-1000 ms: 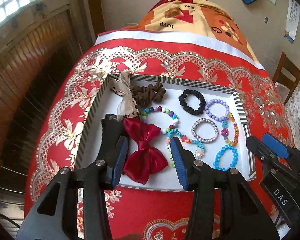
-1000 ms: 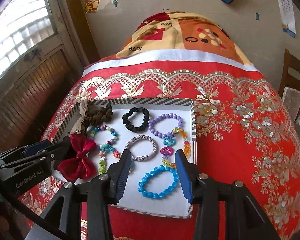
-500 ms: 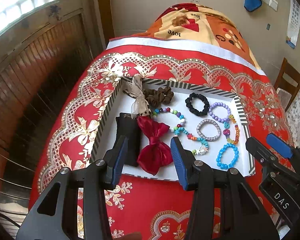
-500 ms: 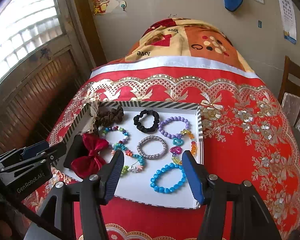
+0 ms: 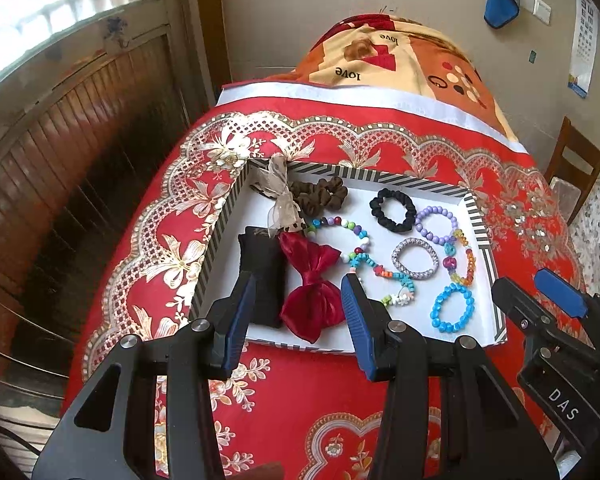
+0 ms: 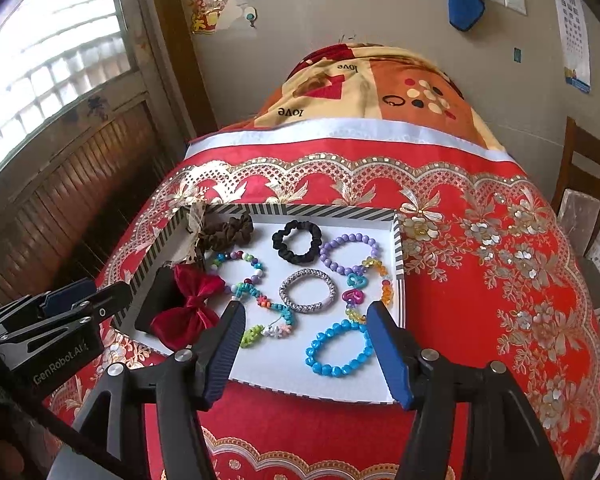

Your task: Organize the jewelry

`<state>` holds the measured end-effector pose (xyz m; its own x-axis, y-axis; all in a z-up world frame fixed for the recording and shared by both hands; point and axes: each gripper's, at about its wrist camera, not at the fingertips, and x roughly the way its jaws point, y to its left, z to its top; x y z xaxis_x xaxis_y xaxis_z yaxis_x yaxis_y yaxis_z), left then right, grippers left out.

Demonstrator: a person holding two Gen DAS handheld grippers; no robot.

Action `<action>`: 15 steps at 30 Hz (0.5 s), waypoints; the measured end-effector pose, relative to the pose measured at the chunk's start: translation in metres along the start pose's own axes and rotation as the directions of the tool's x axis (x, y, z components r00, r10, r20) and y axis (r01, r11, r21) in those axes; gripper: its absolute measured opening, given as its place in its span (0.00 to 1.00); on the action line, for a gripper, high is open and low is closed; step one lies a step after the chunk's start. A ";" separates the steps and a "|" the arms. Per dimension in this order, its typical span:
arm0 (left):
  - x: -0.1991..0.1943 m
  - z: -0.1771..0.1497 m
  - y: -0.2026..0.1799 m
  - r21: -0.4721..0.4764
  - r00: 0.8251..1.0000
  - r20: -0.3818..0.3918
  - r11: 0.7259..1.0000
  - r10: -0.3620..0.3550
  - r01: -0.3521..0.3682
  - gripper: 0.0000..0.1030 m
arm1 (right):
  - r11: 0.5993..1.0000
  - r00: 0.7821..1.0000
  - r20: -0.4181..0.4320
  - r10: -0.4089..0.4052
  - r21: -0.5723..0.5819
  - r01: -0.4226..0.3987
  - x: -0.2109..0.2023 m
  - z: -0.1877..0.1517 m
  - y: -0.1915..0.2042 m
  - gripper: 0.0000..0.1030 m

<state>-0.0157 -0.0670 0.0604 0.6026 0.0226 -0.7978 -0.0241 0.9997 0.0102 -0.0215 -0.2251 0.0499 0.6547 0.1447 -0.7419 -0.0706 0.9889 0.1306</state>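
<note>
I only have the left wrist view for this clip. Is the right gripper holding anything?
Observer: No. The right gripper is open and empty, its jaws spread over the near edge of the striped tray.
Operator: What sits between its fingers?
Observer: The blue bead bracelet shows between them, lying flat on the tray floor and ungripped.
Operator: Anything on the wall left of my frame's top edge?
Observer: A red and gold paper decoration hangs beside the window; your view crops most of it.
</note>
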 end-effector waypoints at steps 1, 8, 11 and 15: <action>0.000 0.000 0.000 0.000 1.000 0.001 1.000 0.001 -0.001 0.43 | 1.000 1.000 -0.002 0.000 0.000 0.000 0.000 0.000 0.000 0.60; -0.002 0.000 0.001 -0.001 1.000 0.003 1.000 -0.001 0.001 0.43 | 1.000 1.000 -0.005 0.001 -0.002 -0.001 -0.001 -0.002 -0.001 0.60; -0.001 0.000 0.000 0.001 1.000 0.002 1.000 -0.002 0.002 0.43 | 1.000 1.000 -0.004 0.001 -0.005 -0.001 -0.002 -0.002 0.000 0.60; -0.002 0.000 0.000 0.001 1.000 0.001 1.000 -0.003 0.003 0.43 | 1.000 1.000 -0.005 0.001 -0.004 -0.001 -0.002 -0.001 0.000 0.61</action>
<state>-0.0170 -0.0667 0.0621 0.6038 0.0198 -0.7969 -0.0216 0.9997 0.0085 -0.0236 -0.2255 0.0503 0.6511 0.1456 -0.7449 -0.0739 0.9889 0.1287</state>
